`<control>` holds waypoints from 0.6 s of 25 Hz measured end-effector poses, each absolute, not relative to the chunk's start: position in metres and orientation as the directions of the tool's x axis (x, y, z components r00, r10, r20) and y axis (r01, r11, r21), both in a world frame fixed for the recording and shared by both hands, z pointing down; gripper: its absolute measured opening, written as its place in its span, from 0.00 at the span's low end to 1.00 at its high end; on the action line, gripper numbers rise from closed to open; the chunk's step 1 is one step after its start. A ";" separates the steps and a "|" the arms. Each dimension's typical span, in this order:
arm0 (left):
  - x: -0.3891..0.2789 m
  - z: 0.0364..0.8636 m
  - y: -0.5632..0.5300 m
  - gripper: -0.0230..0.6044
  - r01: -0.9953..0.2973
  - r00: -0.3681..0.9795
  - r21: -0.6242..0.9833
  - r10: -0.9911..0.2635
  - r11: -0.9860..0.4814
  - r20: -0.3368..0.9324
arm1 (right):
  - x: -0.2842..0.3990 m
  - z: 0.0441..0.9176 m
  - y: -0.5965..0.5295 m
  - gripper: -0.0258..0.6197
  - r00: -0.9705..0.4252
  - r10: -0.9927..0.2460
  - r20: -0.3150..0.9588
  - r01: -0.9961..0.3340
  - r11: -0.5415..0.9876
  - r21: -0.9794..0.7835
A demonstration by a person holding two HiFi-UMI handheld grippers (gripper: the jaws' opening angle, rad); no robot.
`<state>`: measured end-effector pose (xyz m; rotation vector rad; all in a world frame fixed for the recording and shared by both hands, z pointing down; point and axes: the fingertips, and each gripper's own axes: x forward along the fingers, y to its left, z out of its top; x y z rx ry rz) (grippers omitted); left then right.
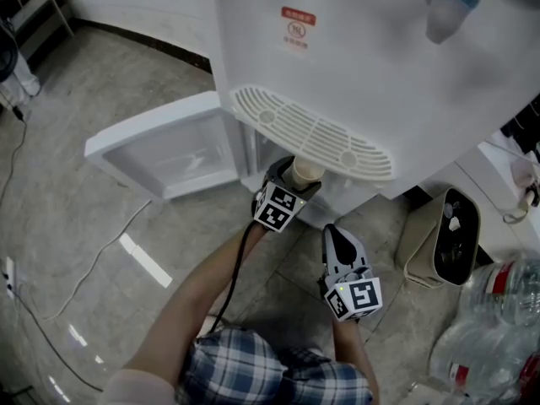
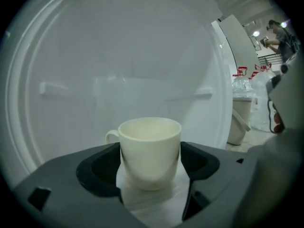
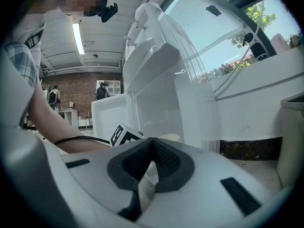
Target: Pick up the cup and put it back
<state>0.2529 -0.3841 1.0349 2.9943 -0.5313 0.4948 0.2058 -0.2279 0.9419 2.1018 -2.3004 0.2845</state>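
Observation:
A cream cup with its handle to the left sits between the dark pads of my left gripper, which is shut on its lower body. In the head view the cup and left gripper are at the mouth of the white dispenser's lower cabinet, just under the drip grille. The white cabinet interior fills the background of the left gripper view. My right gripper hangs lower right, apart from the cup, jaws shut on nothing. In the right gripper view its jaws meet, and the cup's rim shows beyond.
The cabinet door stands swung open to the left. A beige bin stands right of the dispenser, with large water bottles at the lower right. A thin cable runs across the tiled floor.

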 end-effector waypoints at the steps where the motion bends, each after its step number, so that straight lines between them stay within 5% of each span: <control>1: 0.251 1.037 -0.382 0.66 -0.338 0.893 0.019 -0.315 -0.941 0.321 | 0.206 0.943 -0.228 0.07 -0.097 -0.986 0.133 -0.989 0.080 -0.128; 15: 0.212 1.013 -0.381 0.66 -0.394 0.900 0.101 -0.361 -0.914 0.244 | 0.207 0.941 -0.228 0.07 -0.088 -0.989 0.123 -0.988 0.071 -0.136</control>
